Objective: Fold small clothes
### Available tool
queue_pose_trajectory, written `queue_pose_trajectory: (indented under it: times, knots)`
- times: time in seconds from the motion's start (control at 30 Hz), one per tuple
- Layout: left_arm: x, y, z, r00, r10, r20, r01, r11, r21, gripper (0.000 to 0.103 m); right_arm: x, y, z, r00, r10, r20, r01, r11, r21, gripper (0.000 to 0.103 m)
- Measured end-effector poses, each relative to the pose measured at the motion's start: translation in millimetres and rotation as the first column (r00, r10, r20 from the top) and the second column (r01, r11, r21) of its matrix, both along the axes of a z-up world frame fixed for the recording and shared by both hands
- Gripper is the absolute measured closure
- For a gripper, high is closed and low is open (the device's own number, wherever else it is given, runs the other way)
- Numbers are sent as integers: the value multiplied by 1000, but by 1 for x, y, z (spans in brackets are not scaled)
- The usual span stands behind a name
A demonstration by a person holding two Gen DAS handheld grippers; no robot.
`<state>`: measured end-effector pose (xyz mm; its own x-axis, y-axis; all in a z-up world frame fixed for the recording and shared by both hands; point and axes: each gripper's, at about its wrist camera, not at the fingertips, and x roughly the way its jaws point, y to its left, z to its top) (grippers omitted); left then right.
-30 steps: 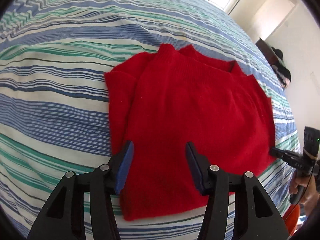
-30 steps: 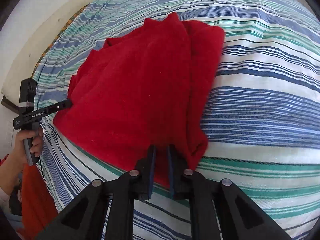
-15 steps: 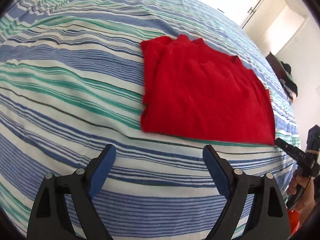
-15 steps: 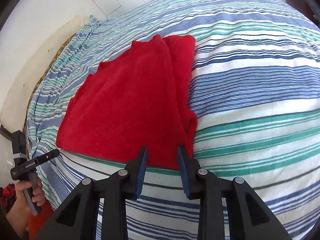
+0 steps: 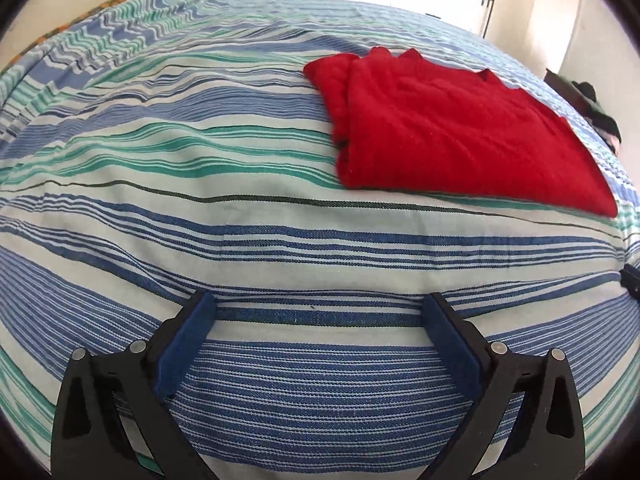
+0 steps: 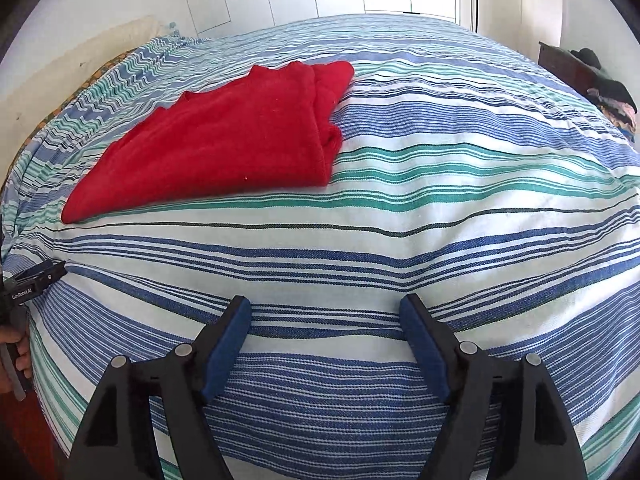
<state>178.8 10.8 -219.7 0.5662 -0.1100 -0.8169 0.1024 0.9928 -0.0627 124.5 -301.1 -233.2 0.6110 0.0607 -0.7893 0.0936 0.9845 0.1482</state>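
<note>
Left gripper (image 5: 320, 312): jaws spread wide and opening, nothing between the blue pads (image 5: 186, 354), only striped bedspread (image 5: 240, 240) beneath. Red sweater (image 5: 452, 128): folded flat on the bedspread, well apart from both tools; up and to the right in the left wrist view, up and to the left in the right wrist view (image 6: 224, 140). Right gripper (image 6: 325, 316): released, jaws opening, gap empty, over bare bedspread (image 6: 400, 240). Left gripper also seen at far left edge of right wrist view (image 6: 30, 282), held by a hand (image 6: 14, 360). Dark clothing heap (image 6: 608, 84) on furniture at far right, beyond the bed. No containers in view.
</note>
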Motion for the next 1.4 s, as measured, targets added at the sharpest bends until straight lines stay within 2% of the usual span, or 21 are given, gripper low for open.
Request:
queue_pose_trajectory:
  times: [0.9,1.0,1.07,1.1,1.13,1.17,1.2,1.23,1.3,1.4]
  knots:
    - [-7,-3,-6,999,-13,29,13,1000,8,1,-2,8,-7,1000,5,26,-4,999,-35,21]
    - [-3,-3,-3,999,-22,-24,22,1000,4,1,-2,8,-7,999,2,33,-1,999,-36,21]
    - [5,3,9,992,-47,-119,41,998,-52,2,-3,8,-7,999,2,39,-1,999,-39,21]
    - [10,12,20,988,-56,-141,36,989,-141,3,-3,8,-7,999,2,41,-1,999,-38,21]
    - [15,24,34,989,-67,-131,28,960,-278,3,-3,8,-7,999,3,43,-1,999,-35,21]
    - [23,36,46,992,-66,-107,18,916,-400,3,-3,7,-7,999,4,45,-2,999,-33,21]
    - [34,44,58,995,-52,-88,5,883,-469,3,-3,7,-7,999,5,47,-3,1000,-30,20]
    - [50,48,66,996,-37,-78,-6,871,-491,3,-3,7,-7,999,6,47,-5,1000,-30,20]
    - [88,46,68,994,-41,-104,-15,872,-489,3,-1,8,-7,999,11,41,-10,999,-32,18]
    - [142,28,45,976,-70,-204,-31,891,-453,7,1,8,-7,999,15,33,-14,999,-36,17]
